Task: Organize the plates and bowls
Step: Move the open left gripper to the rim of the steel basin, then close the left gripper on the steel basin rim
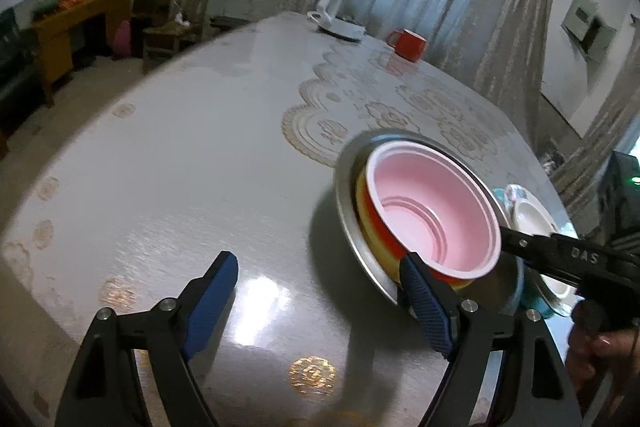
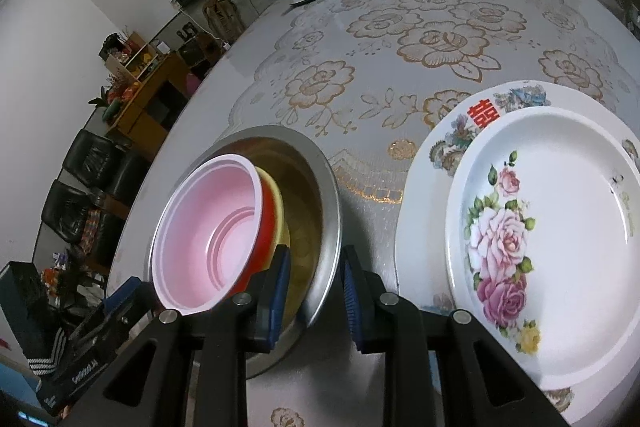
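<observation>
Bowls nested in steel basin on table: pink bowl tilted inside red and yellow ones. Right gripper jaws narrow, straddling basin rim, seemingly pinching it. Left gripper jaws wide, empty, one finger beside basin. Two floral plates stacked just beside basin.

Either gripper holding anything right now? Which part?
The right gripper straddles the near rim of the steel bowl; an actual pinch cannot be told. The left gripper is open and holds nothing.

Yellow bowl mostly hidden under red.
</observation>
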`<state>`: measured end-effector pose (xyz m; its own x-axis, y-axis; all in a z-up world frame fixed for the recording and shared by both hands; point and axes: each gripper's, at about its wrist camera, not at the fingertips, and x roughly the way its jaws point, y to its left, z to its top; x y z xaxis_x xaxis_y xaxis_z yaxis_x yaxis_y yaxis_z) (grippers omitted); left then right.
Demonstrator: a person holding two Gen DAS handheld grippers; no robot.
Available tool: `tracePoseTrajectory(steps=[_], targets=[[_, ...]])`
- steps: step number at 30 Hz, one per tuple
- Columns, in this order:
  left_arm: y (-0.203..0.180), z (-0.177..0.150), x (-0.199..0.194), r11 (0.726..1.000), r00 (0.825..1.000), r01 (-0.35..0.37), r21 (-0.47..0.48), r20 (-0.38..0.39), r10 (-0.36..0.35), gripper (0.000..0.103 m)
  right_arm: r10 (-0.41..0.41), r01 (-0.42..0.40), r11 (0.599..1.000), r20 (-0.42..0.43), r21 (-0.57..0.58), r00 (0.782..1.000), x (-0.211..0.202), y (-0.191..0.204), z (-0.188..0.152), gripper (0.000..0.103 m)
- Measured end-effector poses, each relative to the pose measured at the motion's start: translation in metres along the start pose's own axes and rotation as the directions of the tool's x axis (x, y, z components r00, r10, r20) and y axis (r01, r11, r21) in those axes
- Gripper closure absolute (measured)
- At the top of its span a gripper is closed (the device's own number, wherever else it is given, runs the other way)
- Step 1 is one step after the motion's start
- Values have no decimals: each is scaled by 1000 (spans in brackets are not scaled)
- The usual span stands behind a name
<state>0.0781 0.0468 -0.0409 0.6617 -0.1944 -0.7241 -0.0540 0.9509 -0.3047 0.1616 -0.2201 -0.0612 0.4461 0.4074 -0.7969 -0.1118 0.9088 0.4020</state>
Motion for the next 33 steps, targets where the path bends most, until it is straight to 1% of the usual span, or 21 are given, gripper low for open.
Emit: tracePoseTrajectory(steps=[3, 7, 10, 13, 17, 20, 21, 23, 26, 29, 33], targets=[[-2, -1, 2, 1000, 1000, 15, -1, -6, -15, 20, 1, -1, 1000, -6, 2, 1000, 4, -1, 2, 78], [-2, 0, 6, 999, 998, 48, -14, -29, -49, 23, 3, -3, 1000, -14, 5, 1000, 9, -1, 5, 78], [-3, 0, 7, 998, 998, 56, -9, -28, -56, 26, 3, -3, 1000, -12, 0, 1000, 10, -1, 6, 78], [-6, 1, 7, 998, 997, 66, 5, -32, -66, 32, 8, -8, 1000, -14, 0, 1000, 12, 0, 8, 78], [-8, 1, 2, 995, 993, 104, 5, -51, -103, 43, 1, -2, 1000, -20, -19, 1000, 15, 2, 9, 78], [-12, -2, -1, 990, 989, 139, 26, -64, -137, 47, 0, -2, 999, -24, -49, 1000, 15, 4, 8, 78], [-13, -3, -1, 988, 987, 151, 26, -66, -149, 52, -2, 1, 998, -21, -61, 1000, 15, 4, 8, 78], [-15, -3, 2, 984, 983, 174, 30, -72, -172, 57, -4, 2, 998, -18, -69, 1000, 16, 5, 9, 78], [-19, -3, 5, 981, 980, 190, 49, -74, -186, 59, -10, 9, 997, -17, -83, 1000, 18, 6, 10, 78], [-23, -4, 7, 971, 972, 229, 63, -73, -225, 65, -13, 12, 995, -18, -98, 1000, 20, 9, 11, 78], [-29, -6, 4, 973, 981, 196, 124, -32, -194, 64, -33, 33, 989, 6, -145, 999, 21, 13, 8, 79]])
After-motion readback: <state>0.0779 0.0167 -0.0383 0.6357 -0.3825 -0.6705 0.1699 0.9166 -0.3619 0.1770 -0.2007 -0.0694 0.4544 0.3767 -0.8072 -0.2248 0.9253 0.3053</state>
